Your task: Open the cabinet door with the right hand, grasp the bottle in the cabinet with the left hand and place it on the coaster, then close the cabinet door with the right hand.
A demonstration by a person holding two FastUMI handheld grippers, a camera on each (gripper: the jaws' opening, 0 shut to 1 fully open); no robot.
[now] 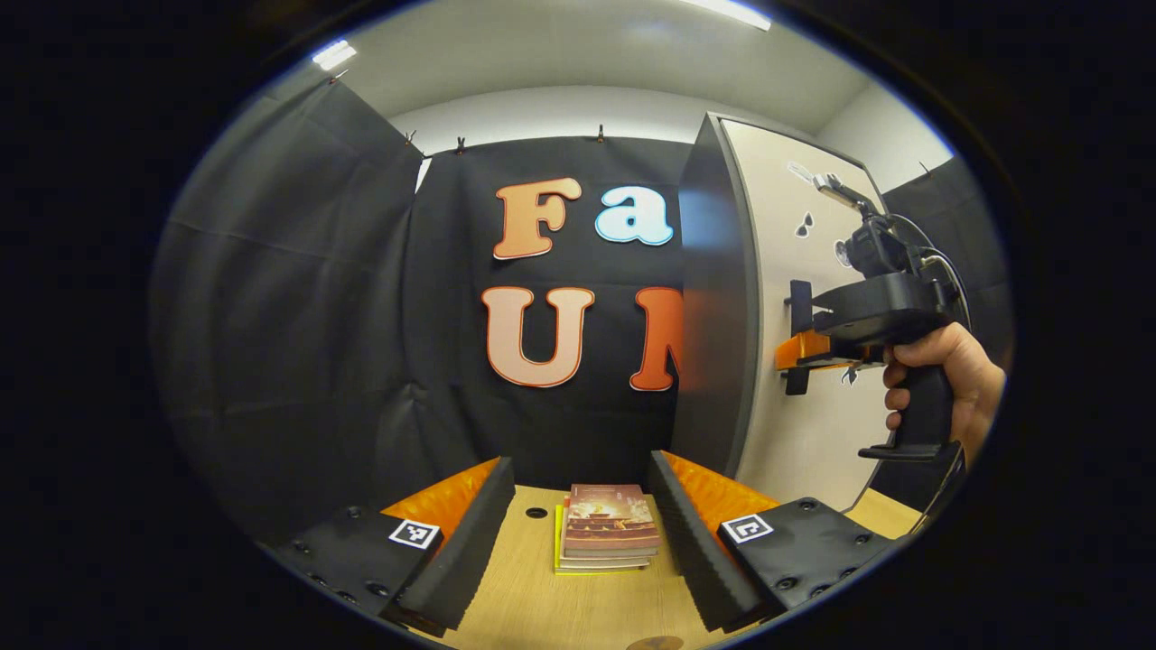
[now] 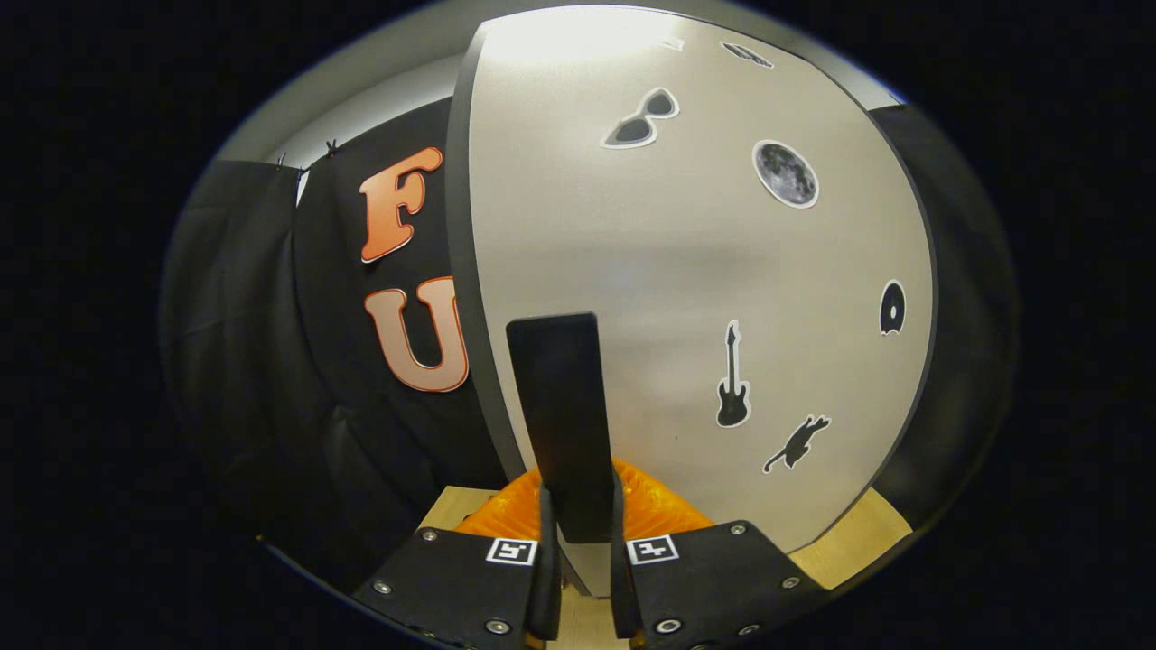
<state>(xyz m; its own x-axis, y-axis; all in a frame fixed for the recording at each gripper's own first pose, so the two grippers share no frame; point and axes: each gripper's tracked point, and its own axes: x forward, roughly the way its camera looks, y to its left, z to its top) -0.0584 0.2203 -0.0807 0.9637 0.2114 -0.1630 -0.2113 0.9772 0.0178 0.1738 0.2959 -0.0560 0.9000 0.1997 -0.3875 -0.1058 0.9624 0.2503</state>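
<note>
The tall cabinet (image 1: 718, 298) stands at the right of the left gripper view, its dark side toward me and its pale grey door (image 1: 813, 433) facing right. A vertical black handle (image 2: 564, 406) is fixed to the door (image 2: 686, 271). My right gripper (image 2: 578, 506) is shut on that handle, one finger on each side. In the left gripper view a hand (image 1: 948, 379) holds the right gripper (image 1: 799, 348) against the handle (image 1: 798, 316). My left gripper (image 1: 580, 462) is open over the wooden table (image 1: 542, 605), nothing between its fingers. The door looks flush with the cabinet.
A small stack of books (image 1: 607, 528) lies on the table ahead of my left gripper. A brown round edge (image 1: 655, 643) shows at the table's near side. Black stickers dot the door, among them a guitar (image 2: 732, 379). Black cloth walls stand behind and to the left.
</note>
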